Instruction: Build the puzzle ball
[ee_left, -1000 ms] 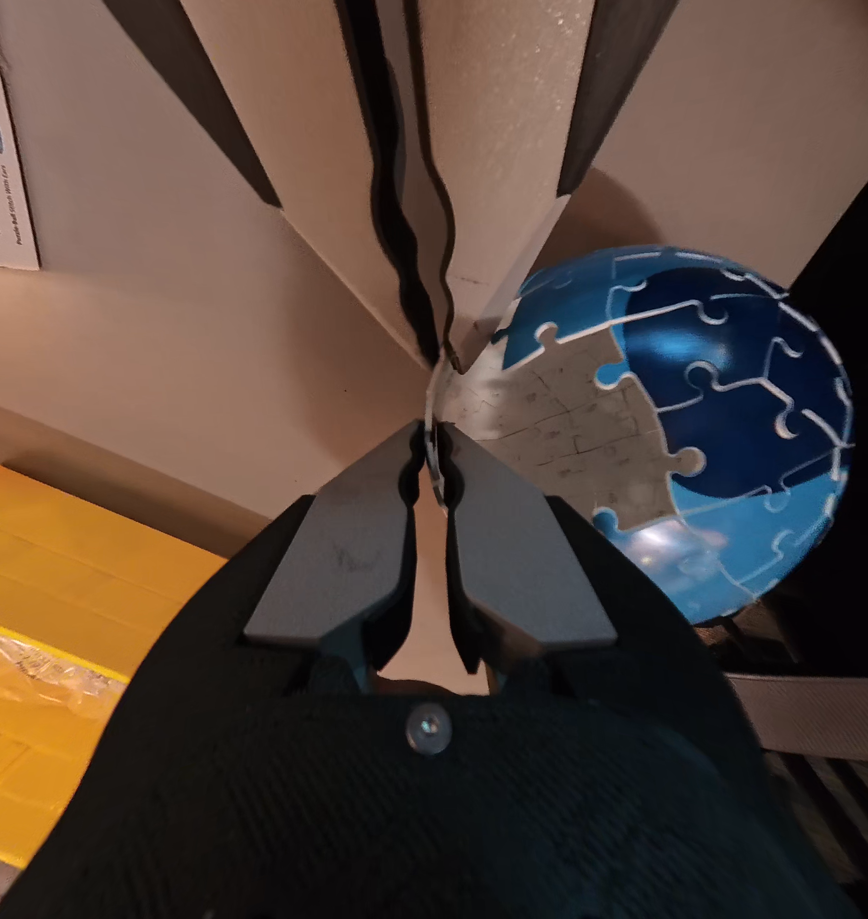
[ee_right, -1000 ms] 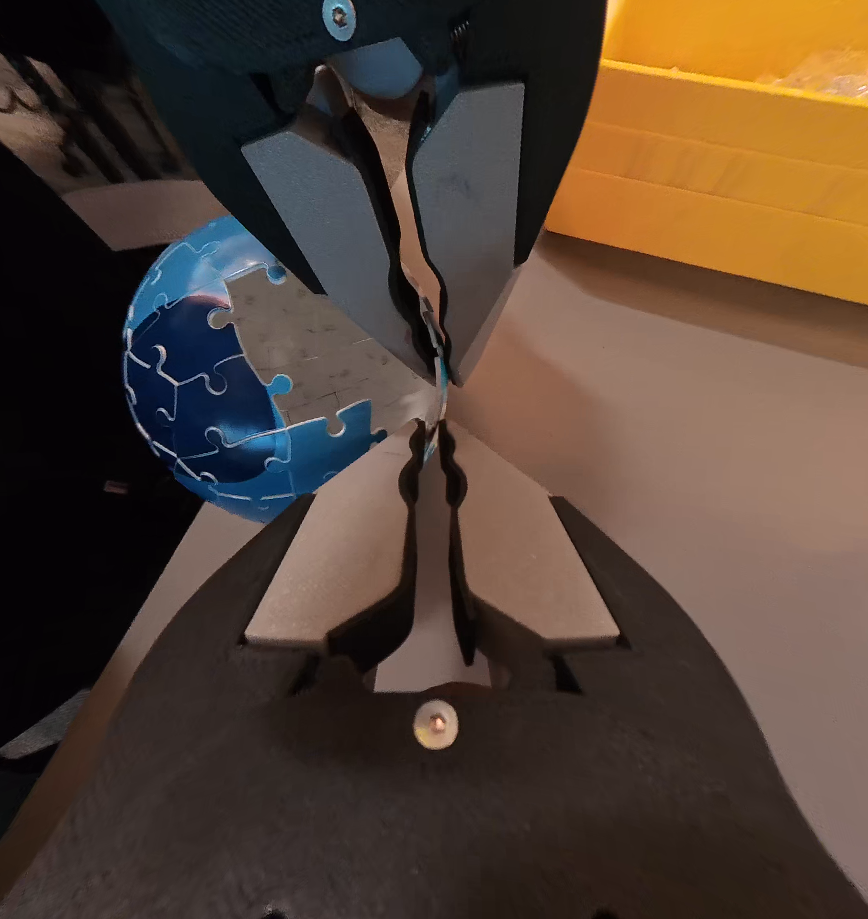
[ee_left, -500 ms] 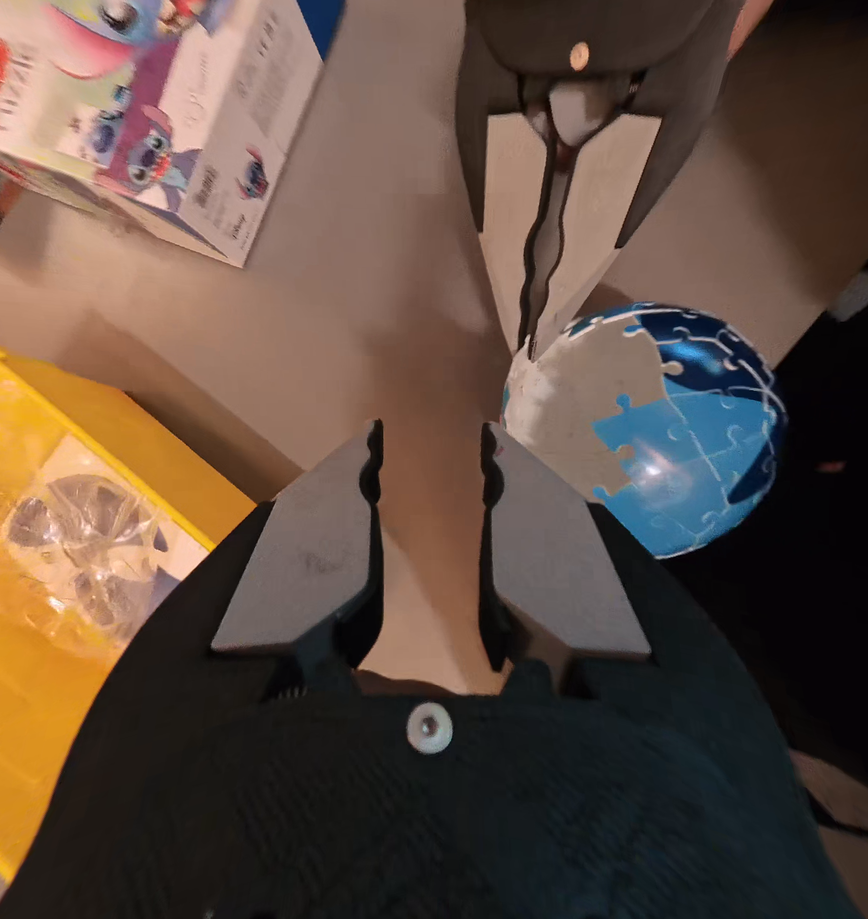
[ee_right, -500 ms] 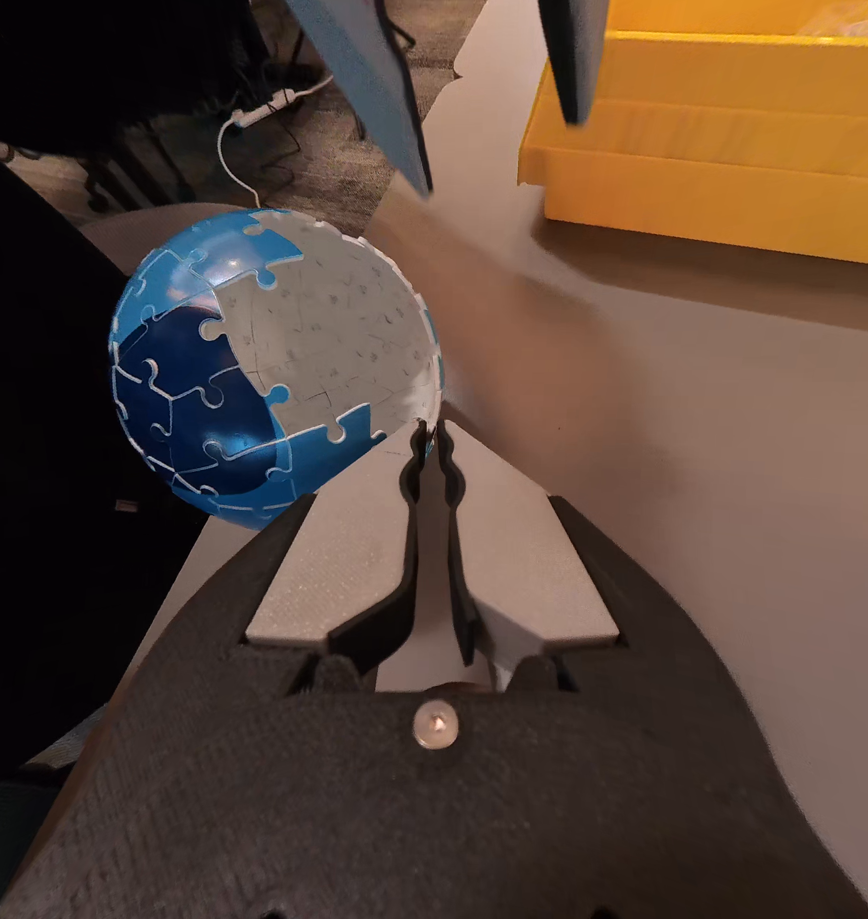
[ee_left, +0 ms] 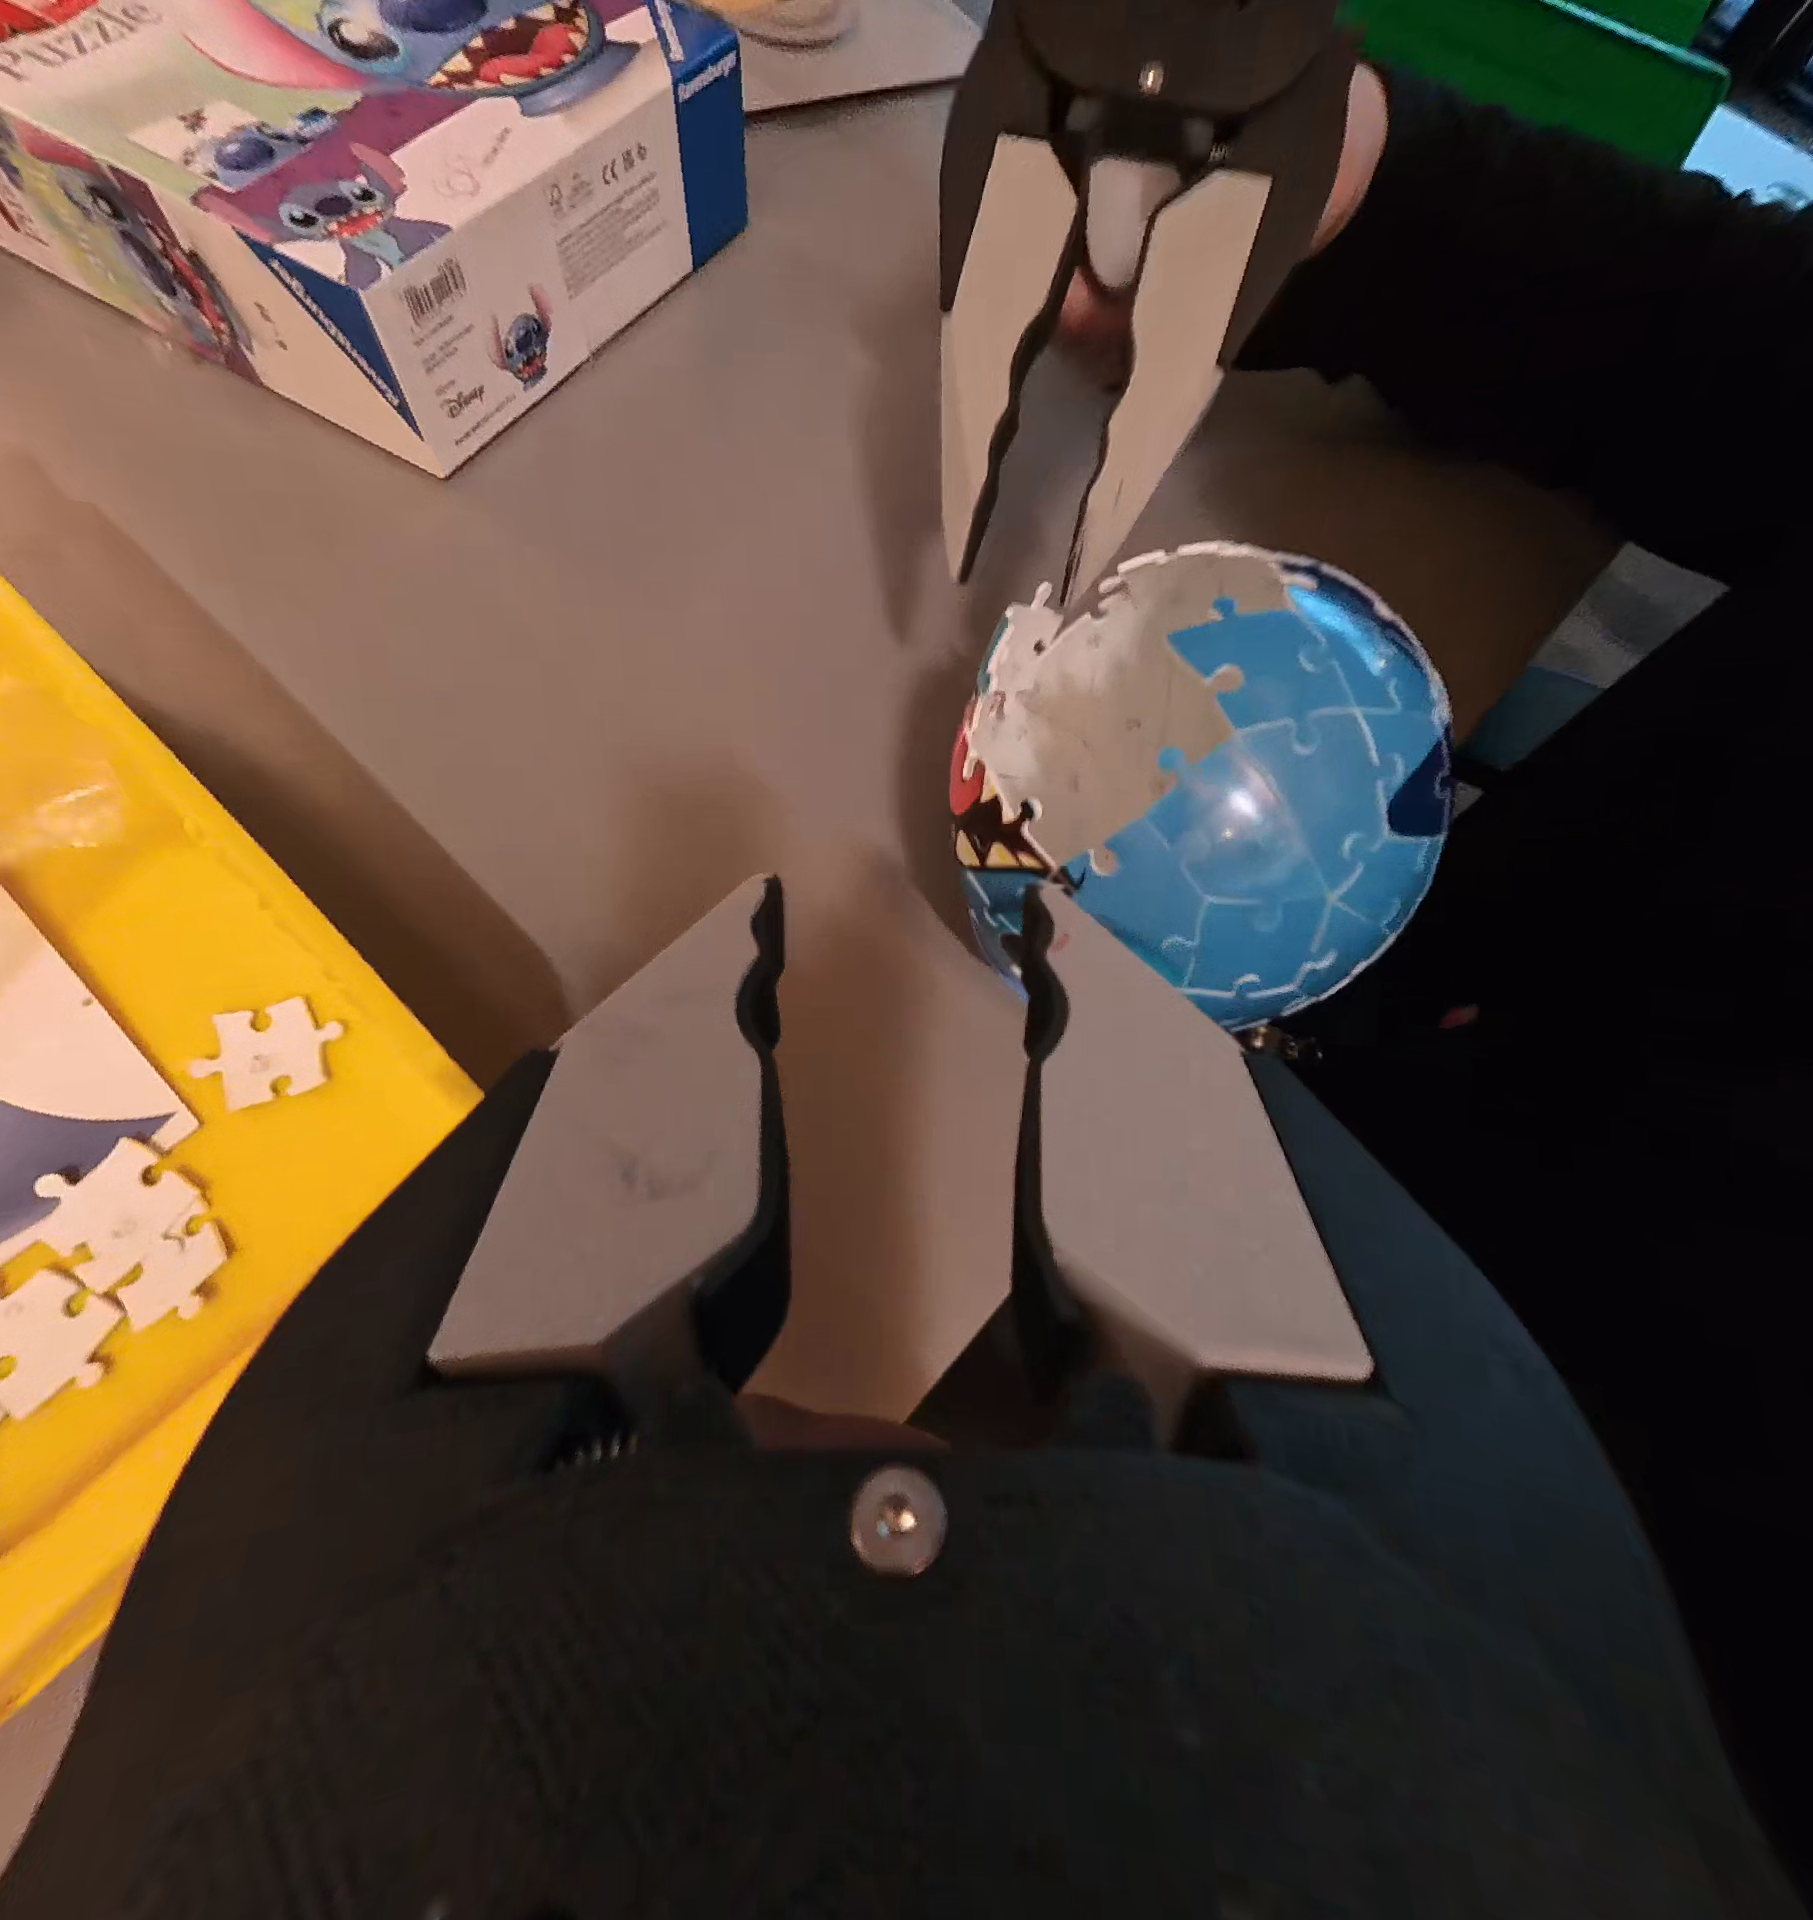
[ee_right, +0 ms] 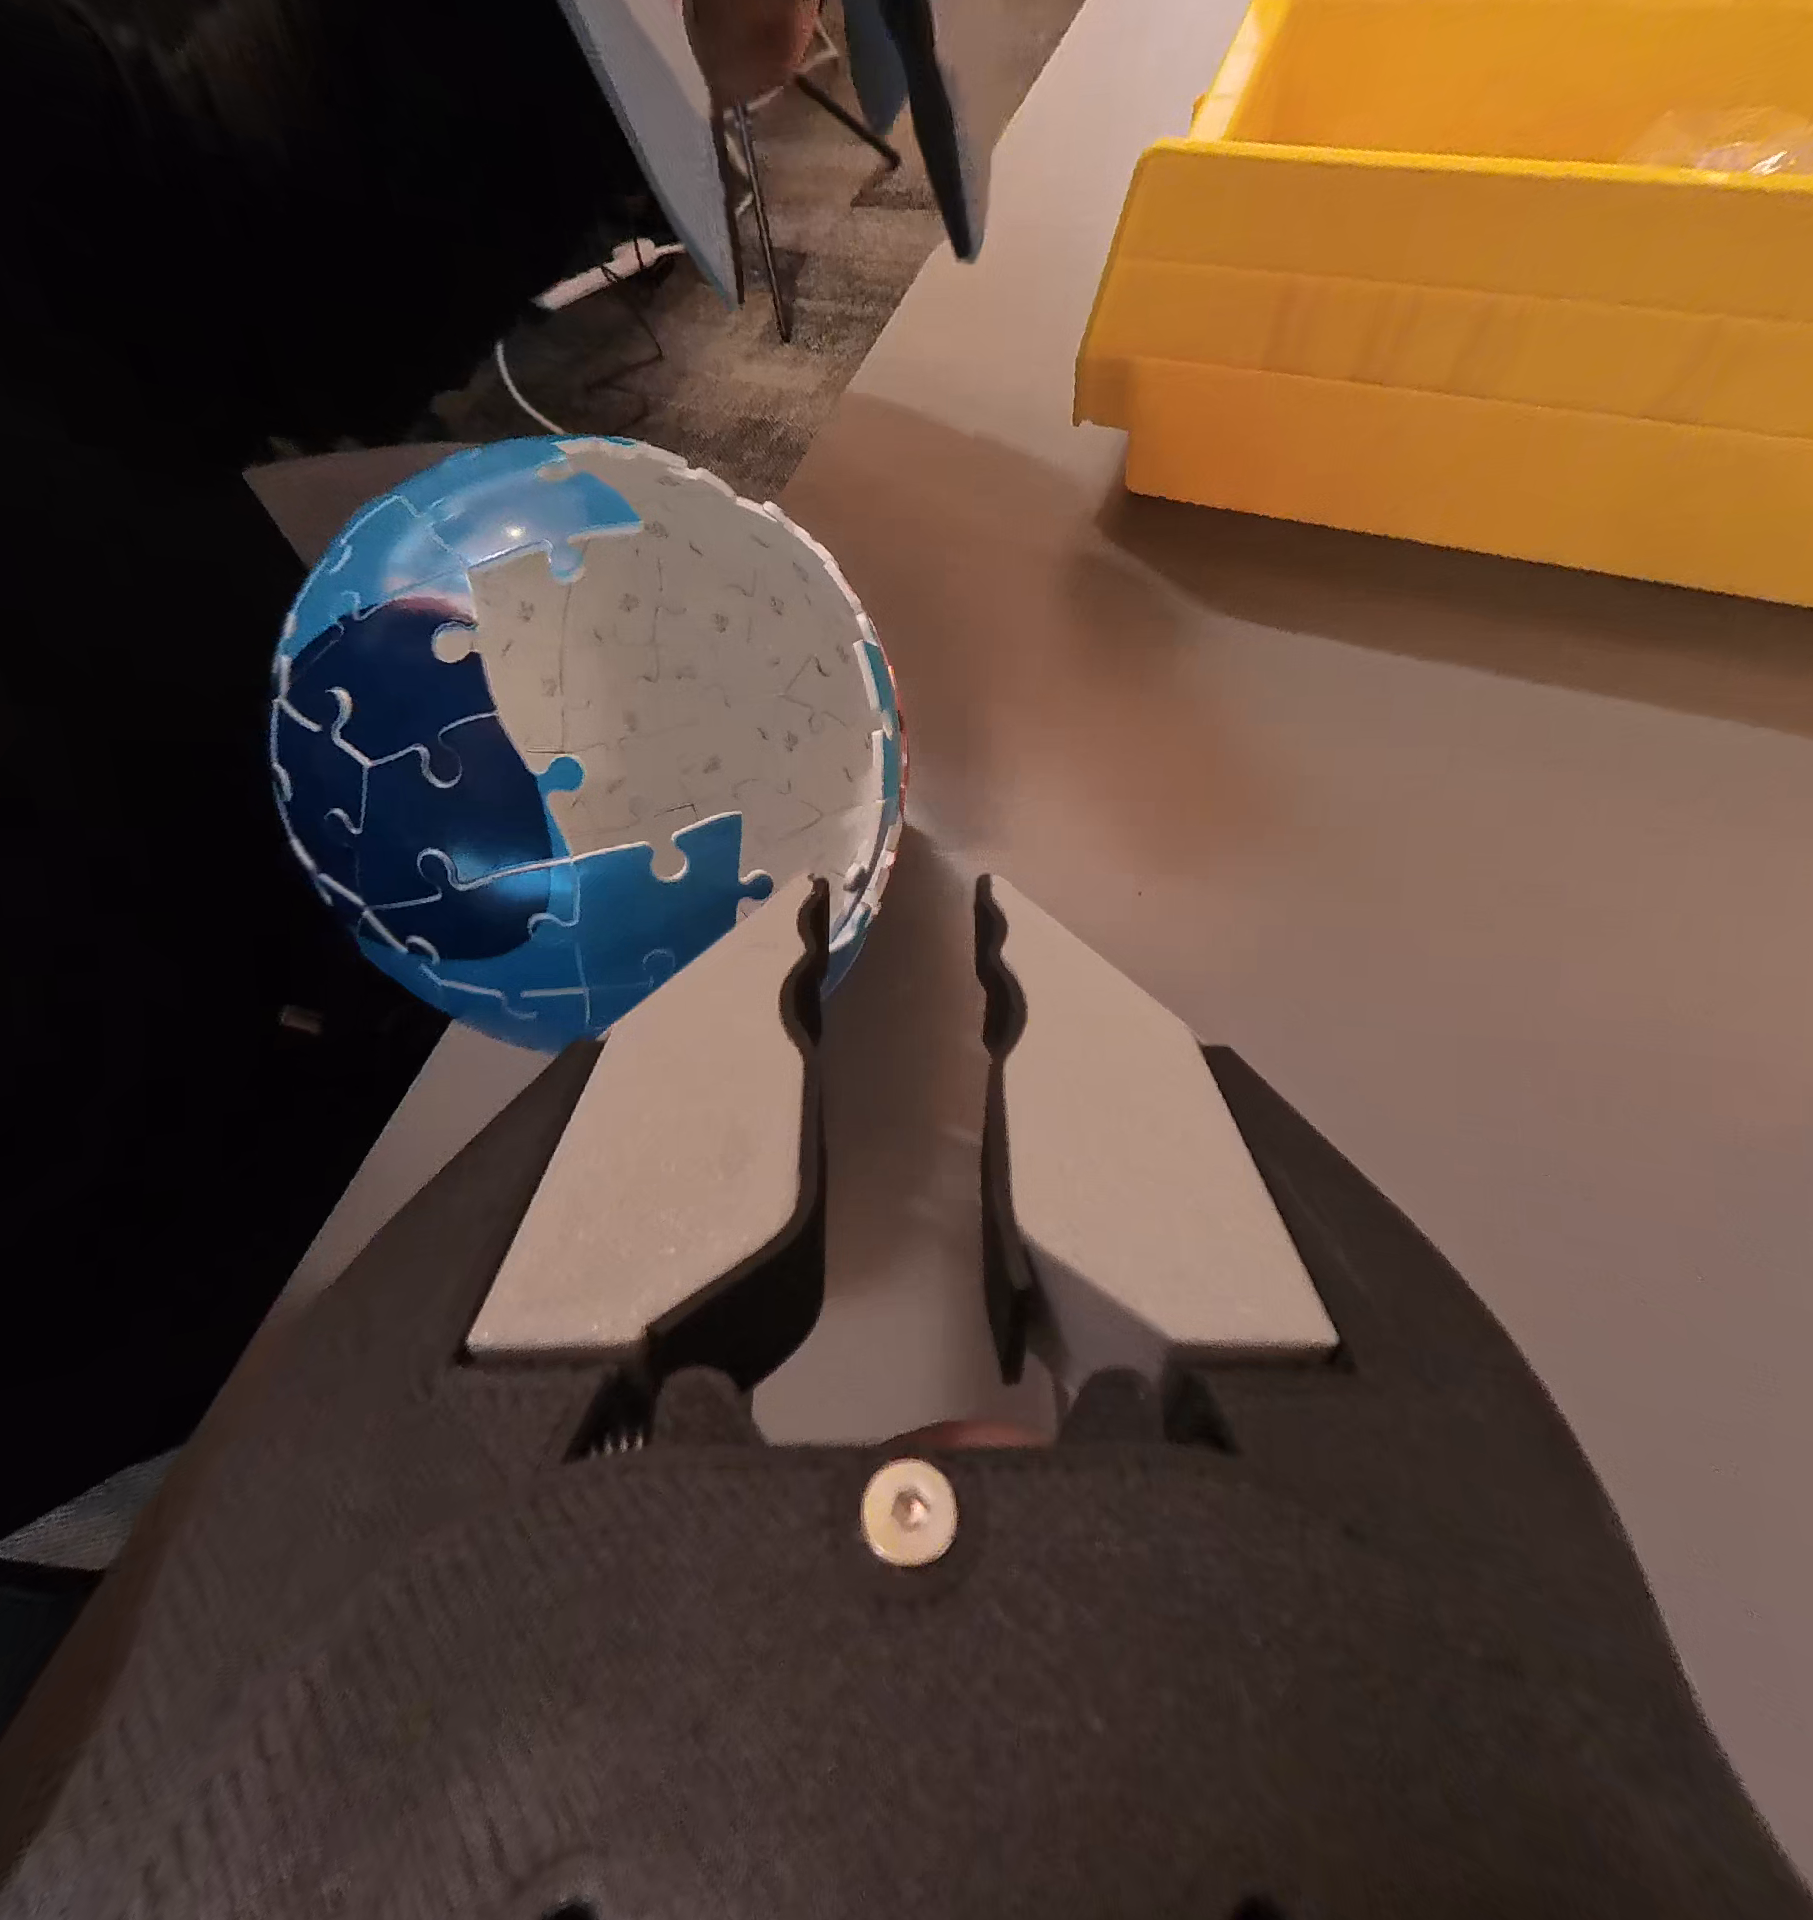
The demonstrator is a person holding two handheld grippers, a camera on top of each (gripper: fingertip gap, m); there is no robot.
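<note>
The puzzle ball (ee_left: 1297,831) is a partly built hollow shell, blue outside with white piece backs showing. It rests on the grey table (ee_left: 673,644) near its edge, and also shows in the right wrist view (ee_right: 445,769). My left gripper (ee_left: 900,902) is open and empty, its right fingertip just in front of the ball. My right gripper (ee_right: 902,891) is open and empty, with its left fingertip beside the ball's rim. In the left wrist view it (ee_left: 1021,587) hangs just above the ball's open rim.
A yellow bin (ee_left: 289,935) at the left holds loose white puzzle pieces (ee_left: 268,1049) and clear plastic; it also shows in the right wrist view (ee_right: 1484,343). The puzzle box (ee_left: 393,208) lies at the far left. A dark sleeve (ee_left: 1556,312) is at the right. The table edge (ee_right: 382,1122) runs beside the ball. The grippers' ends are close to 12 cm from one another.
Both grippers were shut together on the ball's rim. The left opened and drew back and up; then the right opened and let go. The ball now lies free.
</note>
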